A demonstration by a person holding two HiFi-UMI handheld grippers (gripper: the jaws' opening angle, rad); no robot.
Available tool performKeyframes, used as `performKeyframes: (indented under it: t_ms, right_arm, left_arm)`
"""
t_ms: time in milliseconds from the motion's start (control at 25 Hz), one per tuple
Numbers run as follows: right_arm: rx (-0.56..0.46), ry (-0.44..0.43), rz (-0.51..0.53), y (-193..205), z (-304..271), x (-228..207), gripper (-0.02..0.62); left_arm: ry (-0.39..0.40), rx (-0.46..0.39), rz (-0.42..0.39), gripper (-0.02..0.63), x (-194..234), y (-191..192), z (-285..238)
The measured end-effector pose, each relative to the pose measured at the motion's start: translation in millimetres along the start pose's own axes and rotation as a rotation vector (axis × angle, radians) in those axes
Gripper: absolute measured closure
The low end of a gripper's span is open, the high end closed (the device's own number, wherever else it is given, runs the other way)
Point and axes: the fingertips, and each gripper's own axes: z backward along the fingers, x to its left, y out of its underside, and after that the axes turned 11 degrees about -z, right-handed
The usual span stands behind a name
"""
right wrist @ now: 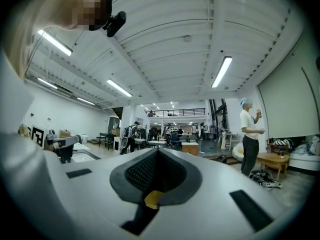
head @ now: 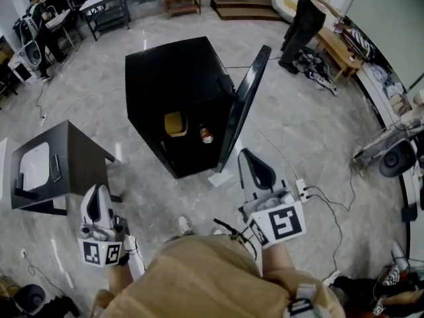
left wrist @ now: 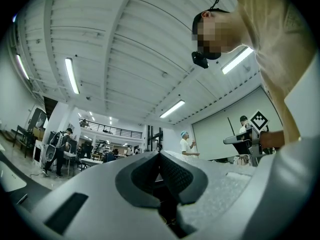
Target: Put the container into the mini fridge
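Note:
A black mini fridge [head: 179, 78] stands on the floor ahead with its door [head: 244, 105] swung open to the right. Inside it sit a yellow container [head: 175, 123] and, to its right, a small can [head: 206, 134]. My left gripper [head: 97, 192] is low at the left, near my body, shut and holding nothing; in the left gripper view its tip [left wrist: 160, 155] points up toward the ceiling. My right gripper [head: 245, 154] is shut and empty just in front of the open door's lower edge. In the right gripper view its tip [right wrist: 157, 151] points level across the room.
A dark side table [head: 66, 154] with a white device [head: 34, 165] stands left of the fridge. Cables and a power strip [head: 303, 191] lie on the floor at right. A person [head: 306, 15] stands at the back right beside a low bench [head: 338, 52].

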Motion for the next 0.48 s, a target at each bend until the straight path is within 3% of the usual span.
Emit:
performKeyframes:
  t_ms: [480]
  right_arm:
    - [0.025, 0.041, 0.000, 4.2, 25.9, -11.8, 0.595]
  left_arm:
    - [0.010, 0.011, 0.012, 0.604, -18.5, 0.8, 5.6]
